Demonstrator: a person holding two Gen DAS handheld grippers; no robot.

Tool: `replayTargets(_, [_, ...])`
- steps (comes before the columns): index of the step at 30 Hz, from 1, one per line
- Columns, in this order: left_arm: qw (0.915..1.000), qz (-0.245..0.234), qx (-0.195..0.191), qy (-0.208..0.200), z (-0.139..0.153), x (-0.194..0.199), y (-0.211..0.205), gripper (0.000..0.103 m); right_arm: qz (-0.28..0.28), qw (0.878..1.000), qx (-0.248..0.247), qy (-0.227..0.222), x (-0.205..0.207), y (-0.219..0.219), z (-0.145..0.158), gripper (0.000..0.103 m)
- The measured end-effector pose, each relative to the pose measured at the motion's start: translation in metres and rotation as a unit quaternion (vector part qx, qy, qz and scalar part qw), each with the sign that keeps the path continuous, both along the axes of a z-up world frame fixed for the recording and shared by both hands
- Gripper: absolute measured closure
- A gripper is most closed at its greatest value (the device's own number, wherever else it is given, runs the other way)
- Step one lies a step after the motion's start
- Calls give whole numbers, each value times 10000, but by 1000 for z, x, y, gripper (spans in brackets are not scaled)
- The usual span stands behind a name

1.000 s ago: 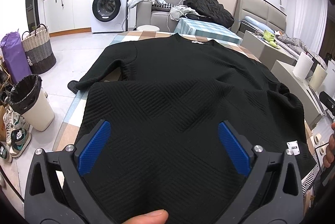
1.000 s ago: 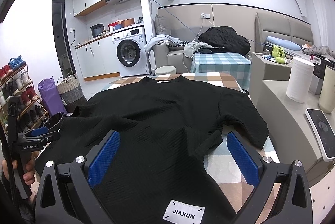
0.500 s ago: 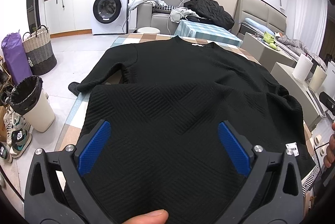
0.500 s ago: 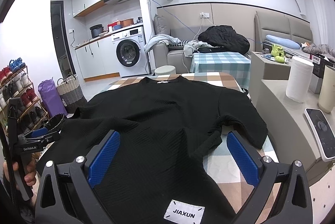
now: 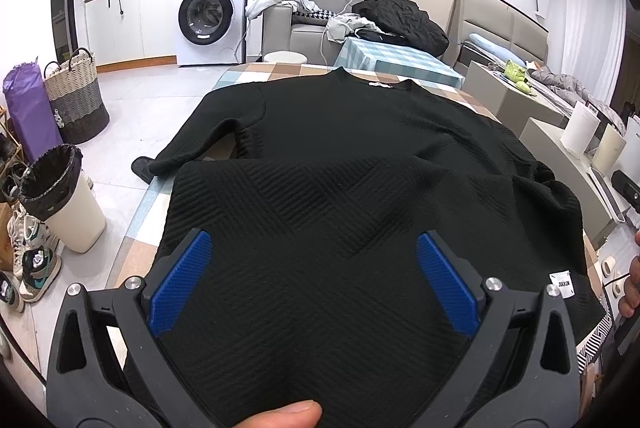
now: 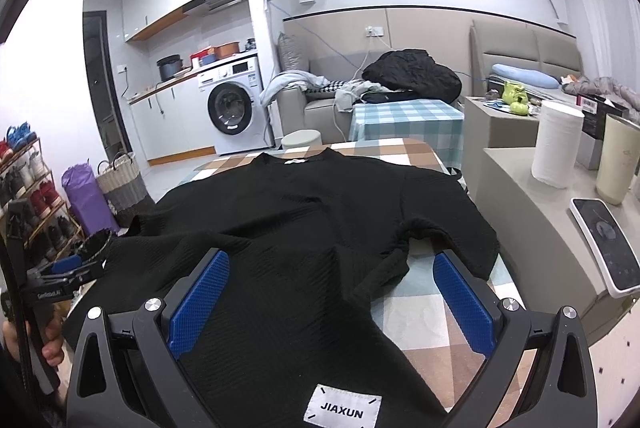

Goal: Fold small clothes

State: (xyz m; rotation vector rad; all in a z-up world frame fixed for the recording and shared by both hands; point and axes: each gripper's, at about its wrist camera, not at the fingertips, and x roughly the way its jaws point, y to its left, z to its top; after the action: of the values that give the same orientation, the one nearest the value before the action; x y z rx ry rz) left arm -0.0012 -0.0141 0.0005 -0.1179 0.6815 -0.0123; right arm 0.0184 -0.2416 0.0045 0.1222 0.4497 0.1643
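While the sweater lies spread out, both claws stand over its near end with their jaws apart.

Sweater: a black sweater (image 5: 344,164) with a ribbed zigzag weave lies on the bench (image 6: 424,312), neck toward the far end, hem toward the cameras.
Fold: in the left wrist view the lower part lies turned up over the body, its edge running across the chest.
Sleeves: one sleeve (image 5: 188,148) trails to the bench's left edge; the other (image 6: 452,232) lies along the right side, partly bunched.
Label: a white tag (image 6: 342,406) reading JIAXUN sits on the hem near the right claw; the same tag (image 5: 563,283) shows small at the right in the left wrist view.
Left claw: the left claw (image 5: 316,280) has its blue pads wide apart above the fabric, gripping nothing; a thumb tip (image 5: 280,414) shows at the bottom edge.
Right claw: the right claw (image 6: 332,296) is also spread wide, one pad over the cloth and the other over bare bench, holding nothing.
Bench cover: a checked cloth in tan, white and pale blue.
Around: a bin (image 5: 60,196) with a black liner stands on the floor to the left; a washing machine (image 5: 212,16) stands at the back; a white paper roll (image 6: 556,148) sits on a side counter at the right.
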Motion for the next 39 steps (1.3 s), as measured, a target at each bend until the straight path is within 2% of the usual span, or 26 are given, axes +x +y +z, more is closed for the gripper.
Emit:
replayTargets(8, [10000, -14, -7, 9, -1, 1, 1, 1, 103, 9990, 380, 209, 9, -9, -4, 0])
replayTargets(13, [10000, -31, -25, -17, 0, 2, 0, 1, -75, 9998, 95, 145, 10, -5, -6, 0])
replayTargets(17, [10000, -30, -43, -9, -5, 6, 4, 1, -176, 9993, -192, 280, 14, -1, -10, 0])
replayTargets(20, [10000, -16, -38, 9, -7, 13, 6, 1, -153, 9991, -187, 354, 16, -3, -13, 0])
replayTargets(27, [9995, 119, 257, -123, -7, 30, 7, 1, -116, 9975, -50, 692, 33, -11, -17, 0])
replayTargets(33, [9990, 59, 419, -152, -9, 53, 14, 2, -80, 9931, 524, 1042, 51, -29, -24, 0])
replayTargets(37, [9995, 47, 279, -104, -13, 68, 23, 13, -282, 9855, 1113, 1249, 66, -48, -30, 0])
replayTargets(39, [9997, 10, 229, -65, -14, 76, 27, 14, -482, 9793, 1357, 1422, 75, -61, -35, 0])
